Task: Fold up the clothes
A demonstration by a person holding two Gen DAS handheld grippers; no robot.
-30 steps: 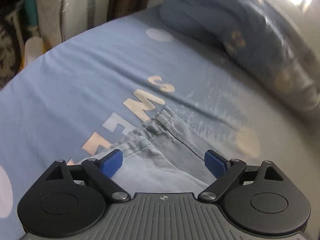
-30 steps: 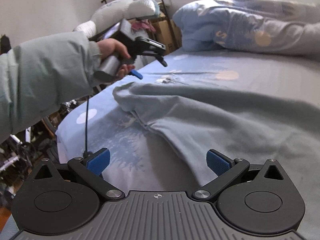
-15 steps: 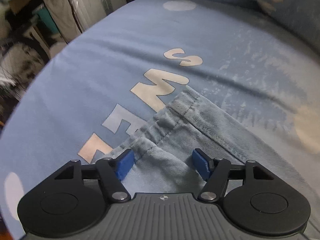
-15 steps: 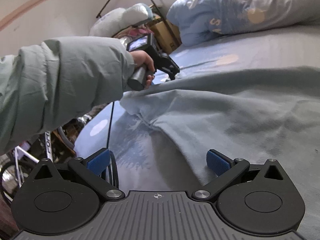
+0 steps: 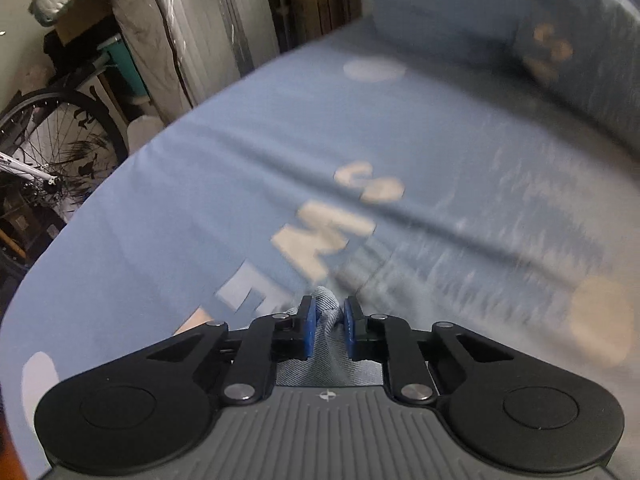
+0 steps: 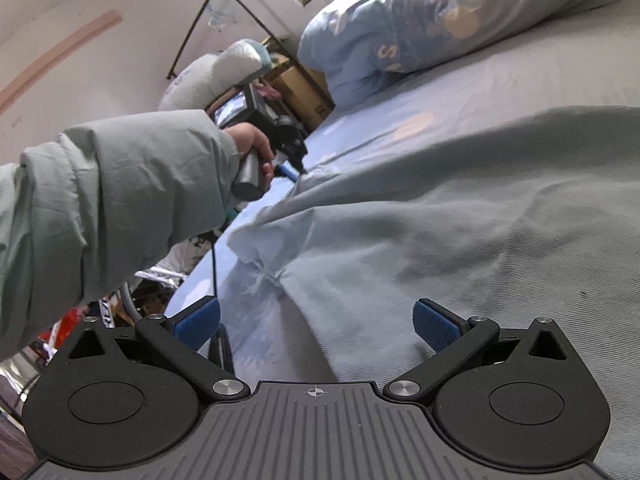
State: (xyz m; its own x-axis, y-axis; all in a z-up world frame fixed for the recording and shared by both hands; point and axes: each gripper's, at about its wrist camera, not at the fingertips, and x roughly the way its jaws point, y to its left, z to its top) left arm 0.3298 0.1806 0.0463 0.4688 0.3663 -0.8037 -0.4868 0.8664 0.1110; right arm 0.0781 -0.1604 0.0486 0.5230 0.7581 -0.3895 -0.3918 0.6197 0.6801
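The left gripper (image 5: pixel 327 326) has just been closing and now pinches the corner of the pale denim garment (image 6: pixel 460 216) near the bed's (image 5: pixel 192 184) side edge – open sheet ahead, blurred letters unreadable; the right gripper (image 6: pixel 316 322) stands wide open over the garment's near hem – nothing held

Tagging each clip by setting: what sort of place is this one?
Probably a bedroom that doubles as storage: a bed with a blue sheet, a bunched duvet, and a bicycle parked beside it.

Jeans (image 6: pixel 460 216) spread on bed sheet (image 5: pixel 248 152). Duvet (image 6: pixel 440 20) behind, at far edge. Bicycle wheel (image 5: pixel 52 140) left, beside bed.
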